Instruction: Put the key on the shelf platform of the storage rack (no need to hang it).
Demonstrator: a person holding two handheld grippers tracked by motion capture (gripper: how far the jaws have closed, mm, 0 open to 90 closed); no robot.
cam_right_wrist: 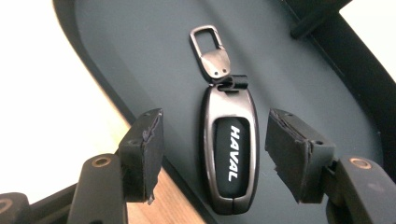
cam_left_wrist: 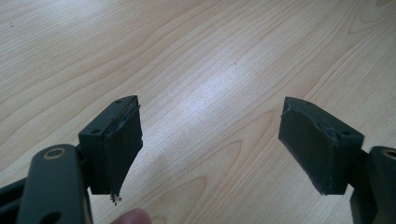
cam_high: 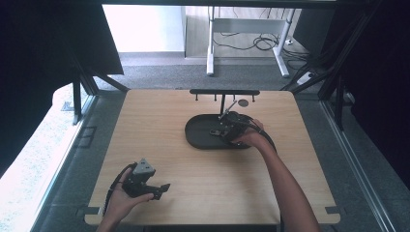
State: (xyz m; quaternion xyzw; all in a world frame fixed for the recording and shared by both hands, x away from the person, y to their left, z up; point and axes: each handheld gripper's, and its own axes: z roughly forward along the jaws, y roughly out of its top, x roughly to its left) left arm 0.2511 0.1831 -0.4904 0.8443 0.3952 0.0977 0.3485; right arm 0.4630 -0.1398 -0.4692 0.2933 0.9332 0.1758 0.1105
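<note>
A dark car key fob (cam_right_wrist: pixel 229 154) marked HAVAL, with a metal clip (cam_right_wrist: pixel 211 53) at its top, lies flat in a black oval tray (cam_right_wrist: pixel 140 51). My right gripper (cam_right_wrist: pixel 215 154) hovers over it, open, one jaw on each side of the fob without touching it. From above, that gripper (cam_high: pixel 218 130) is over the tray (cam_high: pixel 198 137) in the middle of the table. My left gripper (cam_high: pixel 163 188) rests near the front left of the table, open, with bare wood (cam_left_wrist: pixel 210 93) between its jaws.
A black hook rack (cam_high: pixel 224 92) on a post stands at the tray's far edge, with a small round tag (cam_high: pixel 243 103) beside it. The wooden table (cam_high: pixel 159 121) has free room left and right of the tray. Cables and desk legs lie on the floor beyond.
</note>
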